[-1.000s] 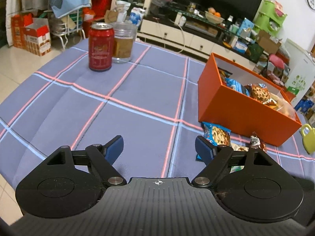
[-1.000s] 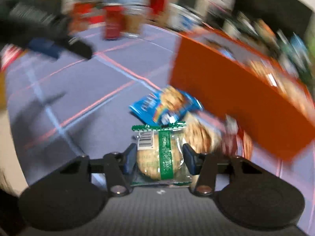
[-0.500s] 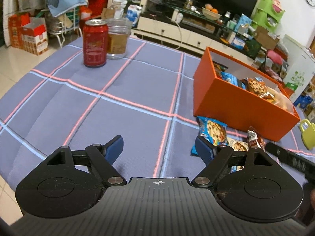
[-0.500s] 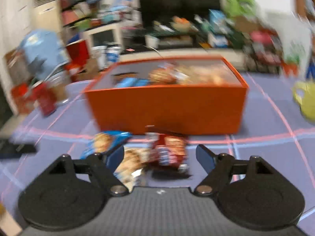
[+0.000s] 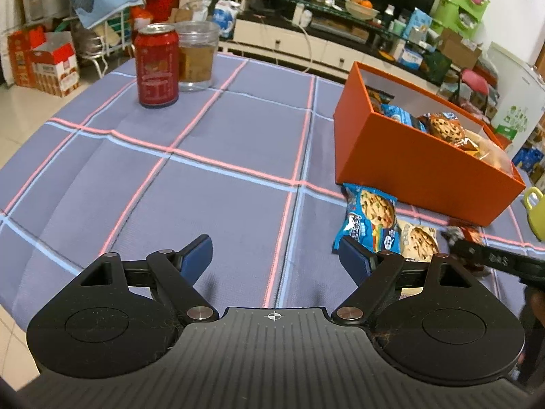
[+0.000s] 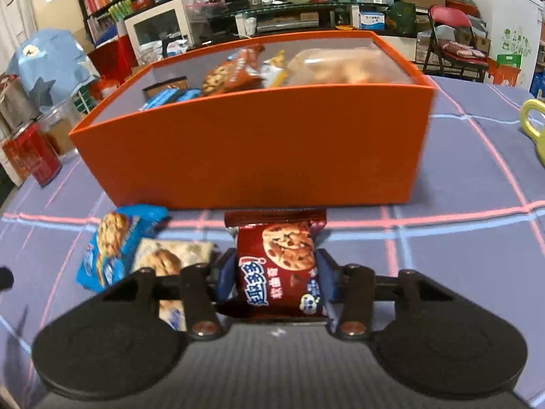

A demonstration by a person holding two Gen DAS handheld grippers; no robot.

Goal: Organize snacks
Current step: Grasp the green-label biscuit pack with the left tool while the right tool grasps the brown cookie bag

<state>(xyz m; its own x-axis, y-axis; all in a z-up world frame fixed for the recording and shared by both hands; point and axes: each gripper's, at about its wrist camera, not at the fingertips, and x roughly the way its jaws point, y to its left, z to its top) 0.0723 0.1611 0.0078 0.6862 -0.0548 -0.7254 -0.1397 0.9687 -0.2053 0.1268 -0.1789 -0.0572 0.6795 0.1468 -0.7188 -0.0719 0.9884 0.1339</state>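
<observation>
— Two grippers were over the checked tablecloth [image 5: 221,143]. What stood at the far left?

— At the far left stood a red can [image 5: 156,65], upright, with a clear jar [image 5: 197,57] just beside it on its right, also upright. Both were well apart from the snacks.

— And the left gripper [image 5: 274,257]?

— It hung over bare cloth at the near edge, its jaws spread wide and opening, nothing between them. Its right finger [image 5: 354,260] came near the blue cookie packet [image 5: 369,220], but I could not tell whether they touched.

— Where did the loose snacks lie?

— On the cloth, just in front of the near wall of the orange box [image 6: 252,143]. The blue cookie packet was leftmost, a pale cookie packet [image 6: 170,255] overlapped its right side, and right of those was the red cookie packet [image 6: 282,266].

— Who had the red one?

— The right gripper [image 6: 274,277]. Its jaws were closing, with the red cookie packet between the blue pads [image 6: 226,277], which pressed its two sides. The packet's far end nearly reached the box wall.

— And the box?

— Open, already holding several packets. A yellow-green mug [image 6: 533,126] stood at the far right, apart from the box.
</observation>
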